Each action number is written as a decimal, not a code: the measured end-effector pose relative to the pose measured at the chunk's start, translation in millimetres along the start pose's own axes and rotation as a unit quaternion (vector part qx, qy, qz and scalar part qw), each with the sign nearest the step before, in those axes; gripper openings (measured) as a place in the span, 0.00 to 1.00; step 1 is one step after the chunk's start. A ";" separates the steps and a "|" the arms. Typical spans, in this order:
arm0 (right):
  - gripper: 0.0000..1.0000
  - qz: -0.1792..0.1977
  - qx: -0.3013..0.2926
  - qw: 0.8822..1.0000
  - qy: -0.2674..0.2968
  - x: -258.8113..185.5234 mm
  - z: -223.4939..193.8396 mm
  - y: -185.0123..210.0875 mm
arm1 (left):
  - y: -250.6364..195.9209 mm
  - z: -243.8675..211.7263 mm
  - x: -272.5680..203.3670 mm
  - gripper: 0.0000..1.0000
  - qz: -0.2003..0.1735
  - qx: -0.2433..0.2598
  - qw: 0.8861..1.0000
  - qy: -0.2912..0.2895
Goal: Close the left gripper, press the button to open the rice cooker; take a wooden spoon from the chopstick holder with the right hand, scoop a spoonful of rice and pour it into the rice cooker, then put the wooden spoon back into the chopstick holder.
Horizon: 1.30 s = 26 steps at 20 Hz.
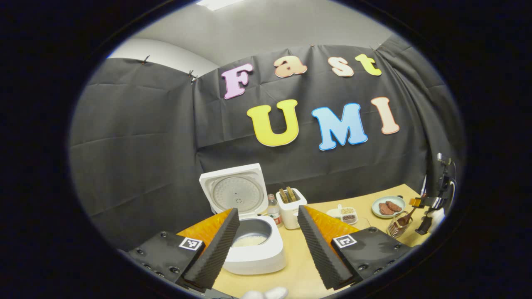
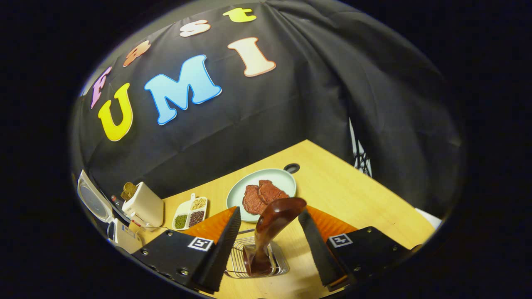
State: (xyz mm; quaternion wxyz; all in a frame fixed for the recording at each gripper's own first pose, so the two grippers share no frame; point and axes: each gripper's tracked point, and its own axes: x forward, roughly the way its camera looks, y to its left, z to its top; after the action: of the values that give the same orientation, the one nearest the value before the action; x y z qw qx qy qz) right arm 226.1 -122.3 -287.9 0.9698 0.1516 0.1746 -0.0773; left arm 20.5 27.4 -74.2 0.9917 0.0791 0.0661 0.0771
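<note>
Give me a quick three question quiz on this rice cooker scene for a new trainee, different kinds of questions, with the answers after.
1. True or false: the rice cooker has its lid raised.
2. Multiple choice: in the right gripper view, the wooden spoon stands in which thing? A) the wire chopstick holder B) the plate of meat C) the divided dish of beans
3. Short answer: how do the fingers of the right tool stand toward the spoon?

Key
1. True; white rice shows in the pot.
2. A
3. Open, one on each side of the handle, not pressing on it.
</note>
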 end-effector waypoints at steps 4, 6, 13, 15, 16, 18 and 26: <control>0.98 0.017 -0.084 0.994 -0.072 -66.0 61.3 31.5 | 13.9 8.4 7.5 0.98 -0.006 -0.009 1.000 -0.010; 0.98 0.042 -0.112 0.987 -0.109 -106.7 92.0 58.9 | 21.2 8.5 14.9 0.98 -0.010 -0.018 1.000 -0.012; 0.98 0.105 -0.126 0.979 -0.123 -221.5 101.7 130.1 | 52.0 29.6 52.5 1.00 -0.019 -0.045 0.998 -0.033; 0.98 0.113 -0.137 0.977 -0.119 -240.9 95.2 143.4 | 61.5 38.1 63.4 1.00 -0.018 -0.046 0.998 -0.044; 0.98 0.118 -0.138 0.977 -0.116 -248.2 92.3 149.6 | 67.1 45.1 72.0 1.00 -0.018 -0.047 0.998 -0.048; 0.98 0.118 -0.139 0.977 -0.109 -255.8 86.6 155.1 | 74.5 59.3 93.5 1.00 -0.020 -0.049 0.997 -0.053; 0.98 0.111 -0.137 0.982 -0.072 -255.9 68.2 166.7 | 125.6 103.9 224.4 1.00 0.009 -0.079 0.996 -0.036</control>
State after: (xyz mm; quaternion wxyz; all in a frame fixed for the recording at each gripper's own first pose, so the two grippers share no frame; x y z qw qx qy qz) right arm 44.2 37.7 -89.8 0.9940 0.0298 0.0955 0.0448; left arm 237.2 171.4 21.8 0.9958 0.0035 0.0232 0.0881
